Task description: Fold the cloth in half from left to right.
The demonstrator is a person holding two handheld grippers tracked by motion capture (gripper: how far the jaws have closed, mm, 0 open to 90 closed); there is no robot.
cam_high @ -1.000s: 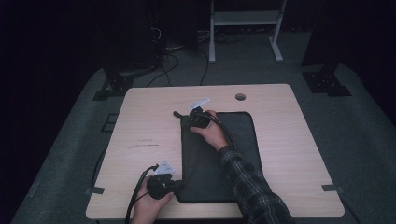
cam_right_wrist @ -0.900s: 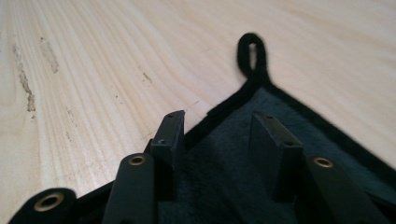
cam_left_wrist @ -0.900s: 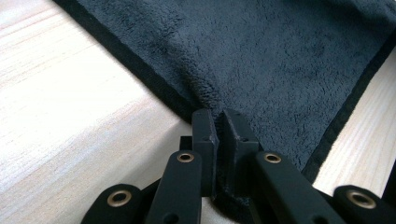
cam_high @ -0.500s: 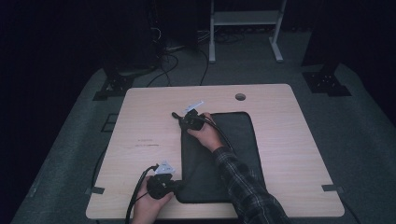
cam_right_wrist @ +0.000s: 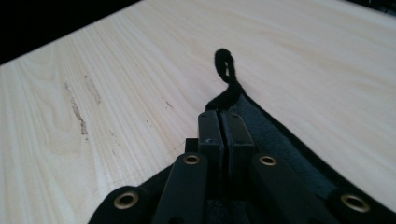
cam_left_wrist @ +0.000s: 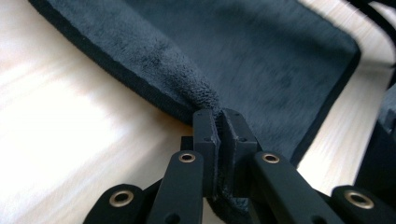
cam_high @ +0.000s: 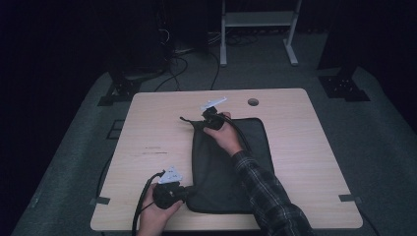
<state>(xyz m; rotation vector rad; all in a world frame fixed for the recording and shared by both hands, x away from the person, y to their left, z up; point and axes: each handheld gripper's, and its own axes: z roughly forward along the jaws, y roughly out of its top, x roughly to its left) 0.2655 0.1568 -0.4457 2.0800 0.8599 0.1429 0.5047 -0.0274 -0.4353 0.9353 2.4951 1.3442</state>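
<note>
A dark towel [cam_high: 223, 167] lies flat on the light wooden counter [cam_high: 305, 147], partly folded over itself. The left gripper [cam_high: 184, 192] has its jaws closed on the towel's near left corner — in the left gripper view the plush edge bunches between them. The right gripper [cam_high: 196, 123] is clamped on the far left corner, just behind a small hanging loop [cam_right_wrist: 225, 65] — the loop rests on bare wood.

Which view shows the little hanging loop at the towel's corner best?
The right gripper view: the loop lies sharp on the table just past the right gripper, shut on the dark towel. In the high view it is a thin curl. The left gripper view shows towel edge instead.
</note>
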